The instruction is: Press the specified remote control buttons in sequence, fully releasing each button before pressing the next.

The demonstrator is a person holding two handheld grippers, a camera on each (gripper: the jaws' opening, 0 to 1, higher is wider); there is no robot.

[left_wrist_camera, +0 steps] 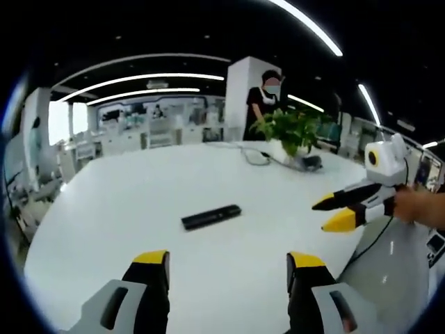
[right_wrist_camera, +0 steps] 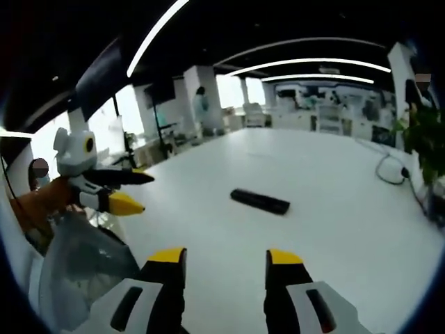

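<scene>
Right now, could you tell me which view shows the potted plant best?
The left gripper view: the potted plant stands whole at the table's far edge. The right gripper view catches just some leaves at its right border.

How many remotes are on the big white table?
1. The black remote lies flat near the middle of the white table, beyond the open left tongs. The right gripper view shows the same remote beyond the open right tongs.

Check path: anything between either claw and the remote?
Nothing visible. The remote lies alone on bare white table; left claw and right claw both face it, open. Plant and cable sit beyond it.
</scene>
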